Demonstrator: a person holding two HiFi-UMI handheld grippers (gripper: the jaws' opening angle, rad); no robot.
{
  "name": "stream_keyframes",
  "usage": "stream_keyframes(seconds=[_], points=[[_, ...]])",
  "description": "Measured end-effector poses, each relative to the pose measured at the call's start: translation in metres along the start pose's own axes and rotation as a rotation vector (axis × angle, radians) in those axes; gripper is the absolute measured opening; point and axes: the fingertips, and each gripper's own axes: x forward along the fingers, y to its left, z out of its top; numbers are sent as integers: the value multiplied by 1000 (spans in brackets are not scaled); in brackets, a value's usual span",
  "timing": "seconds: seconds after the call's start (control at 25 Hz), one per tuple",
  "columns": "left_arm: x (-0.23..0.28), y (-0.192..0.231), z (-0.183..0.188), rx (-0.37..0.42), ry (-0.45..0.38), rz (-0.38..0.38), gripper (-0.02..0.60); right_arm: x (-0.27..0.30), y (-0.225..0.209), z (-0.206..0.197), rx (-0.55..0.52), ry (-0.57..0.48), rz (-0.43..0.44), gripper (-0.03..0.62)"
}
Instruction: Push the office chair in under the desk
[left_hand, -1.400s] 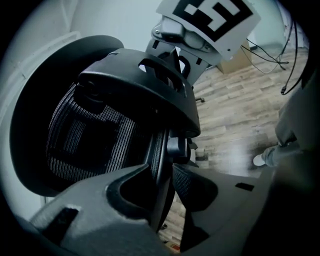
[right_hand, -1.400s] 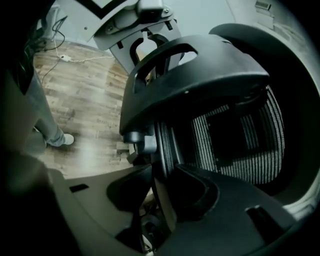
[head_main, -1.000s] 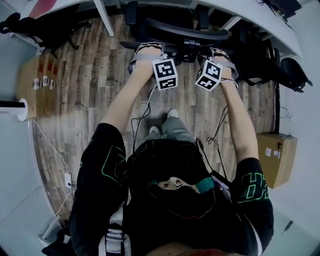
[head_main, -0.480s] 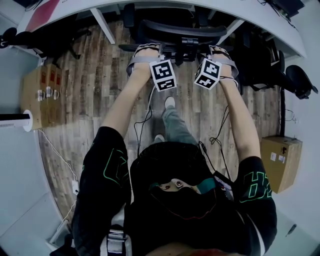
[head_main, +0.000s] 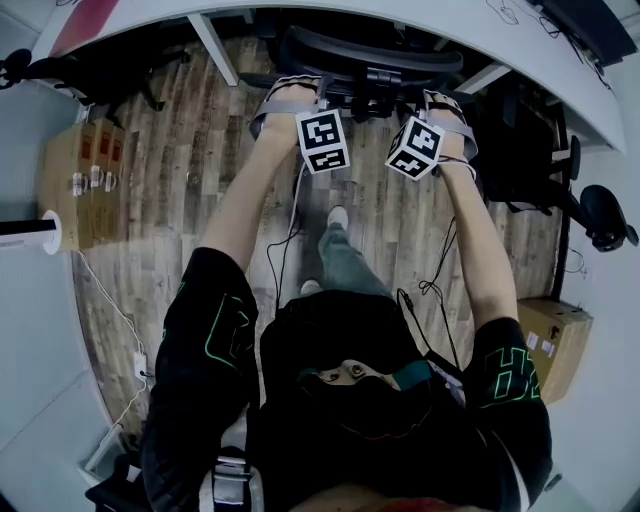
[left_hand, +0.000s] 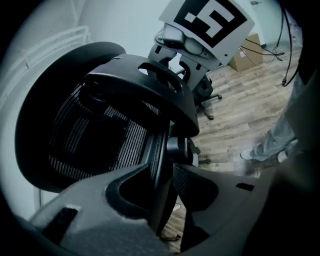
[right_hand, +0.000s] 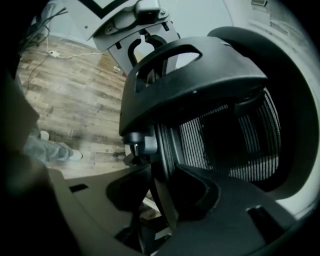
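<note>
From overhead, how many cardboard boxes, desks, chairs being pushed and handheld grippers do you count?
Cardboard boxes: 2
Desk: 1
Office chair: 1
Grippers: 2, left gripper and right gripper; the right's jaws have just been opening, chair-back edge between them
Total: 6

Matt plastic frame and woven mesh back on office chair (left_hand: 100, 135), wood-grain plank floor (head_main: 200, 170), cardboard box (head_main: 85, 185)

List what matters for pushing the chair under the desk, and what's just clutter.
Job: office chair, desk.
Lying about: cardboard boxes at left, cardboard box at right, second black chair, floor cable.
</note>
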Motion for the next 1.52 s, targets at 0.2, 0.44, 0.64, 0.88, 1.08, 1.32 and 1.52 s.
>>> stream_keyframes(seconds=[0.2,0.44,0.64,0.88,1.08,1.32,1.52], points=[[30,28,-7,9,-6,14,160,33,-26,3,37,-22,-13,150],[56,48,-15,-7,-53,-21,160,61,-50,15,53,-55,-14,150],[76,71,-27,4,-28,-9,160,87,-69,23,72,-72,-36,153],[103,90,-28,4,-25,-19,158,113,-89,19,73,-95,-35,158],[114,95,-30,-15,-3,-42,155,123,-100,17,49,-114,-54,173],[127,107,-35,-2,51,-49,155,134,-111,19,45,-132,-62,173],[132,113,-36,-3,46,-62,153,139,-118,21,43,-141,-62,173]])
